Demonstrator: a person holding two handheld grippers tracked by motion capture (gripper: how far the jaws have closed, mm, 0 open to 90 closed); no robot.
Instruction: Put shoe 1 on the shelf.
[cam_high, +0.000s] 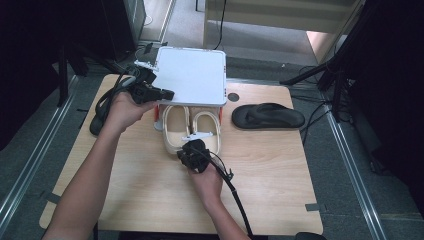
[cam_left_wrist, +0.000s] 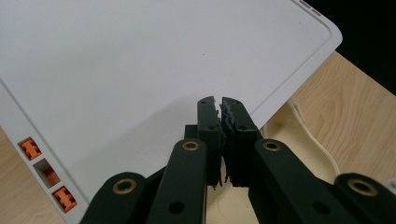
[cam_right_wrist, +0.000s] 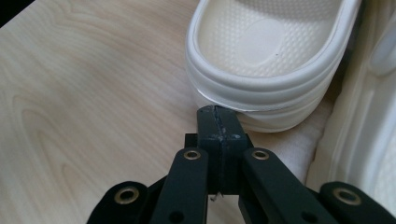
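High view: my left gripper (cam_high: 167, 93), jaws together, rests on the white lid (cam_high: 192, 75) at 12 o'clock; my right gripper (cam_high: 192, 150), jaws together, touches the cream slipper (cam_right_wrist: 271, 70). A hard nudge could shove it away

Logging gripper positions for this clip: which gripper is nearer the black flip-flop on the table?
Right. The right gripper sits at the heels of the cream slippers, left of and nearer the person than the black flip-flop. The left gripper is farther left, at the white box's edge.
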